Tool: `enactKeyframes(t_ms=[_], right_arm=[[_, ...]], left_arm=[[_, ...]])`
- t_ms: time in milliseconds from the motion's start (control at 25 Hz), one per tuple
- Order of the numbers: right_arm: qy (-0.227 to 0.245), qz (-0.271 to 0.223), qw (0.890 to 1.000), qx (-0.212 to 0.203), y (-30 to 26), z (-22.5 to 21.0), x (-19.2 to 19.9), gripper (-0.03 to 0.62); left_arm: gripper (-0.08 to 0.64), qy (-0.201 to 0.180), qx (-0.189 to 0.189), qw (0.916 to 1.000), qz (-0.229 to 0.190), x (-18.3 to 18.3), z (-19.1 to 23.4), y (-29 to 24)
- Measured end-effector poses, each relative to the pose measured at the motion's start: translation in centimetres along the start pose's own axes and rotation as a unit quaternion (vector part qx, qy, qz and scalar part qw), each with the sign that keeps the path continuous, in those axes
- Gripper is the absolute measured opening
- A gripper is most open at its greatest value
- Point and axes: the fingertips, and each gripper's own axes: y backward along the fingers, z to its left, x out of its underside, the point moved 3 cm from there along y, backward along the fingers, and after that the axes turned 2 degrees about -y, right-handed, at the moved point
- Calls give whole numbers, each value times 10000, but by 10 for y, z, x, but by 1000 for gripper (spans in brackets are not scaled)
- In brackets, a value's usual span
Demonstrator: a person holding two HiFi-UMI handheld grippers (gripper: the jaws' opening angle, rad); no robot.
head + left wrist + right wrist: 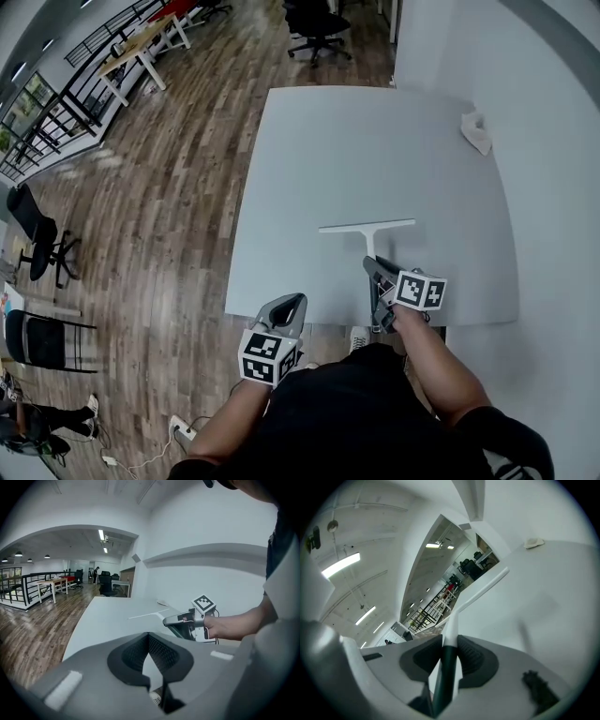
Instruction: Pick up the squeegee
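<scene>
Right tool [449, 637] clenched on the squeegee [473, 597]: dark green handle sits between the 2 pads, white neck runs out past the tips to the long white blade. In the head view the right tool [373, 267] is at the near edge of the table [328, 141], and the squeegee [366, 226] sticks out at 12 o'clock from it, blade crosswise over the table. Can't tell if the blade touches the surface. Marker cube [420, 289] is at 4 o'clock of the tool tips, with the person's bare forearm behind it.

Left tool [148, 634] closed, tips together, nothing between them. In the head view the left tool [286, 307] is at 8 o'clock of the right tool, just off the table's near edge and well apart from the squeegee. The left gripper view shows the right tool [180, 620] at 1 o'clock and the squeegee [147, 616] at 12 o'clock.

Crumpled white wad [476, 131] lies near the table's far right corner, at 1 o'clock of the blade. Wood floor [169, 187] at 9 o'clock of the table, black office chair [317, 28] at 12 o'clock.
</scene>
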Motion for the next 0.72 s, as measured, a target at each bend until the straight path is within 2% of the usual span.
enactKeyframes(t_ms=[240, 520, 720], right_arm=[[385, -313, 9987, -106, 27, 58, 13, 109], [102, -765, 9956, -530, 68, 113, 31, 109], [14, -1085, 9926, -553, 89, 144, 55, 109]], left_arm=[[6, -78, 235, 9994, -233, 3, 4, 34], [6, -141, 461, 9972, -567, 1, -1, 76], [6, -282, 624, 9951, -719, 11, -6, 108]])
